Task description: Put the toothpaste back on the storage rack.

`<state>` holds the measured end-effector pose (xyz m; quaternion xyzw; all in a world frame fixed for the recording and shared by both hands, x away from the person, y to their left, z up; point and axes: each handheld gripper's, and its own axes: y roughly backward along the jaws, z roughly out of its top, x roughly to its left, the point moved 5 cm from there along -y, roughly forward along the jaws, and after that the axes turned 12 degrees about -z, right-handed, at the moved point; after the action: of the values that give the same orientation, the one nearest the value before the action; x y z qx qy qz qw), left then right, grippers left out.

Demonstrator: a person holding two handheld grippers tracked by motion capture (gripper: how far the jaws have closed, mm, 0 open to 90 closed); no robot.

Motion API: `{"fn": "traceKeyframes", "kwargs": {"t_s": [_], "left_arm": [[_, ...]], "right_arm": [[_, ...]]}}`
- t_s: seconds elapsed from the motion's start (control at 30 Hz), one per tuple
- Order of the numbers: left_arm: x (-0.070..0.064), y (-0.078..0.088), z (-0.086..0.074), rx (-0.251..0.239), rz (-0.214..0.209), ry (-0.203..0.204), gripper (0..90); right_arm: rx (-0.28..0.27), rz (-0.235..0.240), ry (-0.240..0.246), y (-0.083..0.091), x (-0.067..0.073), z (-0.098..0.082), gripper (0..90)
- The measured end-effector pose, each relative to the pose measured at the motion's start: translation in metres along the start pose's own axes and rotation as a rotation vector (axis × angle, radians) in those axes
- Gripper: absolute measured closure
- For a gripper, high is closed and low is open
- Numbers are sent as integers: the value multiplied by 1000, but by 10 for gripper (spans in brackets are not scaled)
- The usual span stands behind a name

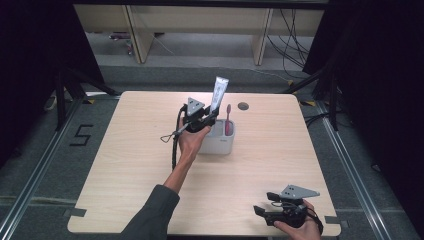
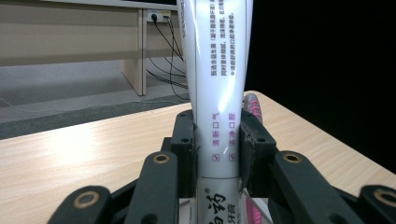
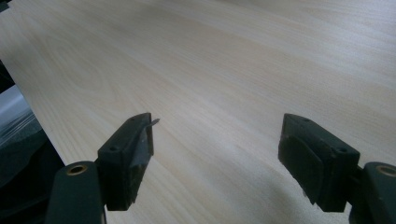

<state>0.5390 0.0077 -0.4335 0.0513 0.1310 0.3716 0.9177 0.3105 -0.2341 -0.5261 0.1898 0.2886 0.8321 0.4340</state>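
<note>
Right claw [image 1: 263,204] sits nearest the camera, low at the table's near right corner, jaws spread wide with nothing between them; in the right gripper view only bare wood grain lies between the pads [image 3: 133,156].

Table [image 1: 125,165]: light wood, rounded corners, a round cable hole [image 1: 243,106] near the far edge.

Forearm in a dark sleeve [image 1: 152,212] reaches from the bottom edge up to the table's middle, carrying the left claw [image 1: 207,119].

Holder [image 1: 220,142]: pale grey, boxy, open-topped cup, standing about centre of the table, just right of the left hand [image 1: 192,140].

Toothpaste tube [image 1: 218,94]: white, printed with pink and dark text, standing upright with the crimped end up, its lower part down at the holder's left side. Left claw is clamped on it: in the left gripper view both pads press the tube's sides [image 2: 219,93]. Whether its bottom rests on the holder's floor, can't tell.

Toothbrush [image 1: 228,120]: pink, standing upright in the holder, right of the tube and apart from it. Left gripper view shows its pink head just behind the right-hand jaw.
</note>
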Motion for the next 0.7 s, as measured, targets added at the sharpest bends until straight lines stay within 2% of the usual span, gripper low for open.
{"fn": "traceKeyframes", "kwargs": {"t_s": [0.03,0.13,0.17,0.2,0.23,0.37,0.4,0.47,0.6,0.63,0.7], "left_arm": [[0,-1,-1,-3,-1,1,705],[0,-2,-4,6,2,-1,705],[1,-2,-6,7,4,1,704],[2,-3,-8,7,11,0,704],[2,-3,-10,10,12,5,704],[2,-4,-13,33,18,-3,701],[2,-4,-13,36,18,-3,701],[2,-4,-14,47,20,-6,700],[0,-6,-17,72,22,-10,698],[0,-6,-18,76,22,-11,697],[-1,-7,-20,95,22,-21,696]], "right_arm": [[10,4,-21,1,2,-1,273],[14,4,-26,1,1,-1,273],[23,8,-42,2,3,-1,273],[8,3,-13,1,1,0,273],[18,8,-29,1,2,-1,273],[14,7,-21,1,2,-1,273],[29,6,-44,2,3,-1,273],[20,5,-29,1,2,-1,273],[23,10,-31,1,3,-1,273],[17,-2,-11,1,1,-1,273],[17,-1,-15,1,2,-1,273]]}}
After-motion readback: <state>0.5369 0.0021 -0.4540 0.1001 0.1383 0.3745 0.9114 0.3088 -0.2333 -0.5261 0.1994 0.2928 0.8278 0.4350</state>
